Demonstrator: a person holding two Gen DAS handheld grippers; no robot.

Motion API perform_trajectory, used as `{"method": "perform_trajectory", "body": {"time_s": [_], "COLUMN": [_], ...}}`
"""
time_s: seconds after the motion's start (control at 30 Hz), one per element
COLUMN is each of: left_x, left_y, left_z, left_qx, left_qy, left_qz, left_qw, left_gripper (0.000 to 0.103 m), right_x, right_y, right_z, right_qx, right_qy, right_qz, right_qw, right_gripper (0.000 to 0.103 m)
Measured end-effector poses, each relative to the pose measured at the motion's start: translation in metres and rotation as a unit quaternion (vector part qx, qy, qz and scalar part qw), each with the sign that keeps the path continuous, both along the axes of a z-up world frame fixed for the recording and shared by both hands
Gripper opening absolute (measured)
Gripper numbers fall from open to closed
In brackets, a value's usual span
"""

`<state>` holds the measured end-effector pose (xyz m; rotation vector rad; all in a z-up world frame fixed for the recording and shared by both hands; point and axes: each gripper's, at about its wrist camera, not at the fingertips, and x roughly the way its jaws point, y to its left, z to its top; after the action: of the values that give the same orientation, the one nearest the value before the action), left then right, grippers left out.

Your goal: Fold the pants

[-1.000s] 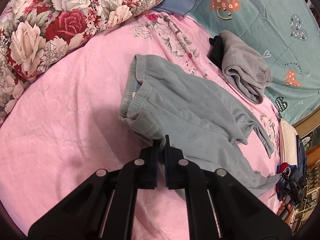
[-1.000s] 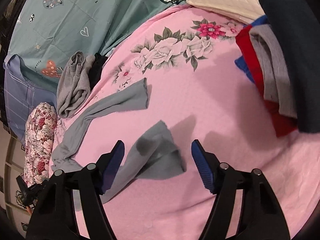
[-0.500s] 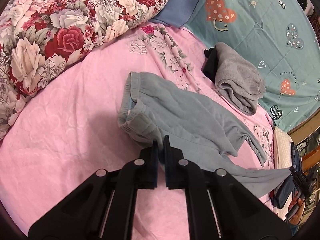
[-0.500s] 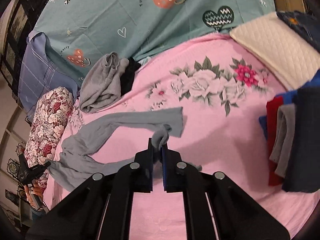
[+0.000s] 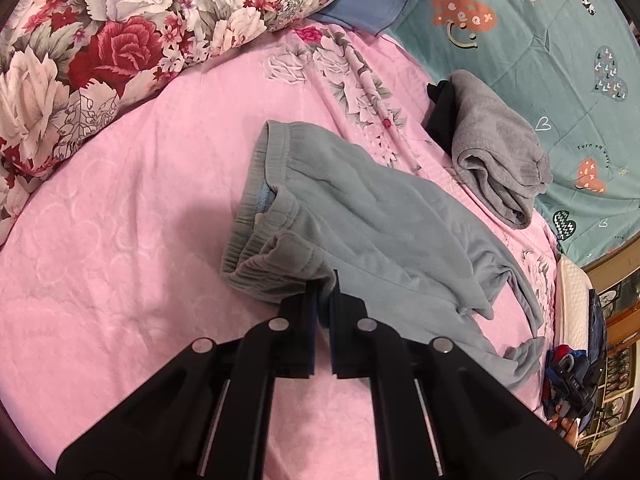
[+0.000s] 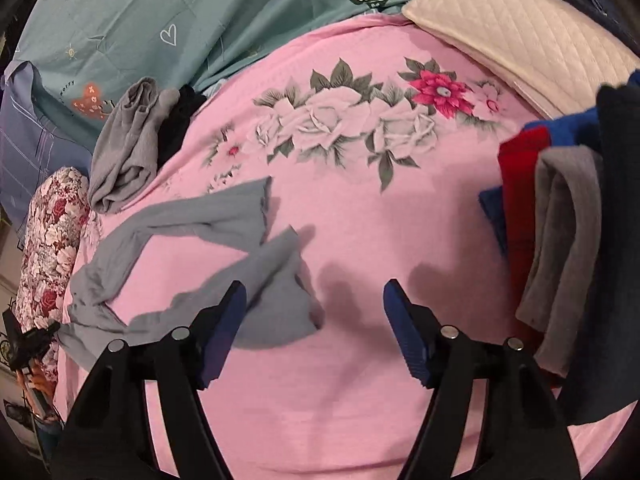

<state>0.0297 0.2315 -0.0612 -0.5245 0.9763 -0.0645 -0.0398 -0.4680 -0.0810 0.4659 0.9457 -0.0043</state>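
Note:
Grey-blue pants (image 5: pixel 360 216) lie spread on the pink bedsheet (image 5: pixel 120 240), waistband toward the floral pillow. My left gripper (image 5: pixel 325 304) is shut on the near corner of the waistband. In the right wrist view the two pant legs (image 6: pixel 224 216) stretch left, and the near leg's cuff (image 6: pixel 276 304) lies flat by the left finger. My right gripper (image 6: pixel 314 312) has its jaws opening, with nothing between the pads; the cuff lies just left of the gap.
A folded grey garment (image 5: pixel 496 160) with a black one beside it lies near the teal quilt (image 5: pixel 540 40). A floral pillow (image 5: pixel 100 40) is at the far left. Stacked folded clothes (image 6: pixel 560 240) and a cream quilted cushion (image 6: pixel 520 28) sit at the right.
The right gripper was shut on the leg cuff half a second ago and has let it go; the cuff now lies flat. The left gripper keeps its hold on the waistband.

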Motion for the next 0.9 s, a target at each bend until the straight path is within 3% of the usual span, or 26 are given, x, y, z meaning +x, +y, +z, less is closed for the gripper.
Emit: {"method": "perform_trajectory", "body": {"time_s": [0.13, 0.23, 0.33, 0.37, 0.4, 0.5, 0.7, 0.83, 0.9], "left_x": [-0.001, -0.003, -0.004, -0.005, -0.006, -0.009, -0.029, -0.048, -0.057], "left_y": [0.0, -0.001, -0.003, -0.004, -0.004, 0.001, 0.022, 0.022, 0.025], "left_z": [0.0, 0.001, 0.002, 0.002, 0.004, 0.014, 0.054, 0.062, 0.052], "left_qx": [0.005, 0.01, 0.02, 0.022, 0.023, 0.017, -0.018, 0.007, 0.015], "left_qy": [0.003, 0.006, 0.005, 0.004, 0.002, -0.007, -0.047, -0.051, -0.042], "left_qz": [0.004, 0.007, 0.005, 0.004, 0.004, 0.006, 0.009, -0.008, -0.017], "left_qw": [1.0, 0.9999, 0.9998, 0.9997, 0.9997, 0.9998, 0.9987, 0.9986, 0.9989], "left_gripper": [0.005, 0.005, 0.005, 0.005, 0.005, 0.005, 0.005, 0.005, 0.005], "right_x": [0.007, 0.015, 0.019, 0.018, 0.016, 0.005, -0.031, -0.068, -0.089], "right_y": [0.008, 0.031, 0.056, 0.063, 0.066, 0.066, 0.049, 0.044, 0.042], "right_z": [-0.013, -0.014, -0.013, -0.013, -0.011, 0.003, 0.061, 0.08, 0.071], "right_qx": [0.005, -0.034, -0.105, -0.118, -0.12, -0.125, -0.114, -0.116, -0.099], "right_qy": [0.005, 0.003, 0.019, 0.026, 0.026, 0.01, -0.026, -0.024, -0.011], "right_qz": [0.021, 0.055, 0.094, 0.107, 0.115, 0.111, 0.094, 0.088, 0.087], "right_qw": [1.0, 0.998, 0.99, 0.987, 0.986, 0.986, 0.989, 0.989, 0.991], "right_gripper": [0.059, 0.059, 0.029, 0.009, 0.004, 0.004, 0.004, 0.004, 0.004]}}
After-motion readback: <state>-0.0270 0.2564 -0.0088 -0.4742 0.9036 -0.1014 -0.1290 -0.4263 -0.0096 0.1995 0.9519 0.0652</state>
